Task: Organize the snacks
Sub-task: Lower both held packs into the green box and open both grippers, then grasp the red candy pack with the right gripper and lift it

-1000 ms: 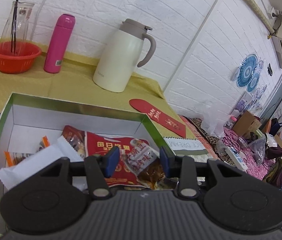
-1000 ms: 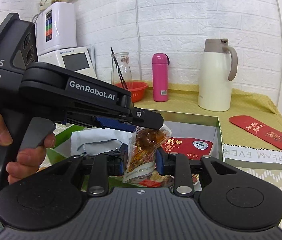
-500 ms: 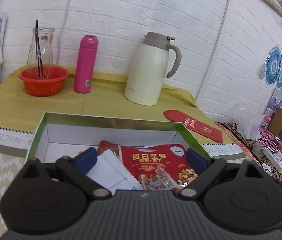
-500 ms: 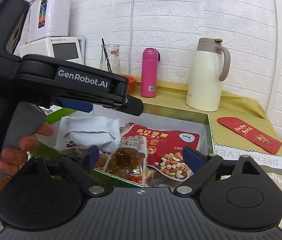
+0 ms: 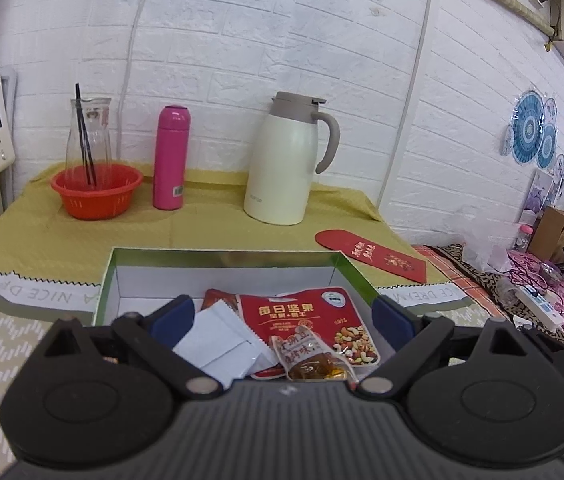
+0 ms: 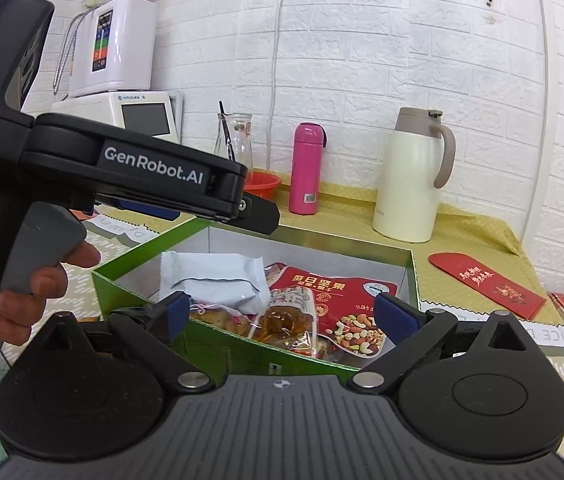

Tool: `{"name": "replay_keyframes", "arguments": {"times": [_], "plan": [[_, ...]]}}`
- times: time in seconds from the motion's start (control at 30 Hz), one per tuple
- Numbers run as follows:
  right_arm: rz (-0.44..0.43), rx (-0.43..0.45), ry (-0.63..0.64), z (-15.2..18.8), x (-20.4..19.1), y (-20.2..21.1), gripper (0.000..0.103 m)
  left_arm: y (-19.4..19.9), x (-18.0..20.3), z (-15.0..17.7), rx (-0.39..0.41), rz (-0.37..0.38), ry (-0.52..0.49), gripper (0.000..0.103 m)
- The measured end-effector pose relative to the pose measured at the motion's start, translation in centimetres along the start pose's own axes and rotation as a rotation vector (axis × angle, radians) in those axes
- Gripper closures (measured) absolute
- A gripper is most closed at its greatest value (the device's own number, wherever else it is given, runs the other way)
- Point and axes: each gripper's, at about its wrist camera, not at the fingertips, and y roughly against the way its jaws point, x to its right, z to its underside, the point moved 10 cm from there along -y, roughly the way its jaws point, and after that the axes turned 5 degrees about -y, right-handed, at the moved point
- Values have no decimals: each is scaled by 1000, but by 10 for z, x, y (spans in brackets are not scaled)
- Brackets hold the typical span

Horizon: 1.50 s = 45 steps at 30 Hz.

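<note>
A green box (image 5: 221, 251) with white inner walls holds the snacks. In it lie a red nut packet (image 5: 306, 316), a white packet (image 5: 217, 344) and a clear packet of brown snack (image 5: 314, 360). My left gripper (image 5: 282, 316) hovers over the box's near end, open, with nothing between its pads. My right gripper (image 6: 286, 312) stands open just outside the box's green near wall (image 6: 141, 292), also with nothing in it. From there I see the red nut packet (image 6: 346, 300), the white packet (image 6: 213, 280) and the clear brown packet (image 6: 286, 320). The left gripper's black body (image 6: 133, 168) crosses above the box.
On the yellow cloth behind the box stand a cream jug (image 5: 286, 164), a pink bottle (image 5: 170, 158) and an orange basket (image 5: 95, 192) holding a glass carafe. A red envelope (image 5: 370, 254) lies to the right. A person's hand (image 6: 41, 280) grips the left handle.
Both grippers held the clear brown packet above the box, then opened wide. The packet now lies in the box, and both grippers have drawn back from it.
</note>
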Motion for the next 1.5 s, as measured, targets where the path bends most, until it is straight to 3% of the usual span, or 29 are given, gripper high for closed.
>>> {"name": "replay_keyframes", "arguments": {"times": [0.3,0.47,0.63,0.97,1.17,1.4,1.43,1.47,1.5], "plan": [[-18,13,38,9,-20,36,0,52,-2,18,-25,14,-18,11],[-28,-3,21,25,-23,54,0,86,-15,46,-35,22,31,11],[-24,-78,-14,53,-26,57,0,107,-29,82,-69,24,107,11],[-39,-183,-83,80,-35,37,0,123,-55,141,-159,7,227,11],[-2,-218,-158,77,-29,7,0,130,-61,152,-157,-11,240,11],[75,-243,-205,76,-18,-23,0,133,-61,153,-154,52,314,11],[64,-259,-187,79,-20,-24,21,133,-60,153,-155,60,318,11],[60,-244,-153,79,-23,-21,26,133,-58,153,-156,67,319,11],[45,-242,-116,80,-27,-17,38,133,-57,153,-157,73,317,11]]}}
